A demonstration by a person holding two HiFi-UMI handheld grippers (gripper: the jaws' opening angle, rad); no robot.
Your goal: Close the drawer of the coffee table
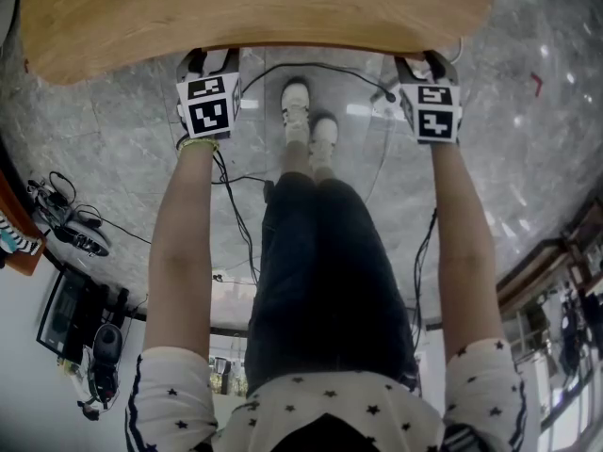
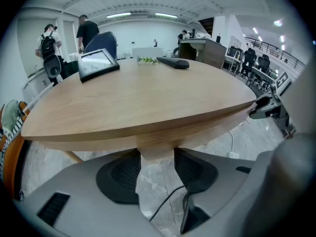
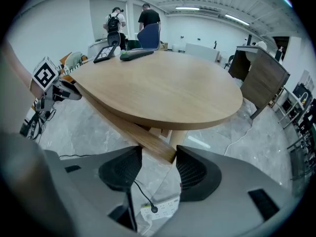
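Note:
The light wooden coffee table [image 1: 254, 8] fills the top of the head view, and both grippers sit at its near edge. Under the tabletop runs the drawer front [image 2: 202, 130], a long wooden board. My left gripper [image 1: 209, 59] has the board's left end between its pads [image 2: 123, 174] and looks shut on it [image 2: 157, 154]. My right gripper [image 1: 422, 62] holds the other end [image 3: 159, 154], where the drawer front [image 3: 131, 131] ends against the right pad. Each gripper shows in the other's view.
A tablet [image 2: 98, 63] and a dark remote [image 2: 173, 62] lie on the tabletop's far side. A power strip [image 3: 160, 209] and cables [image 1: 236, 215] lie on the marble floor by my shoes [image 1: 309, 121]. People [image 2: 86, 31] stand at the back, and a desk [image 3: 259, 75] is on the right.

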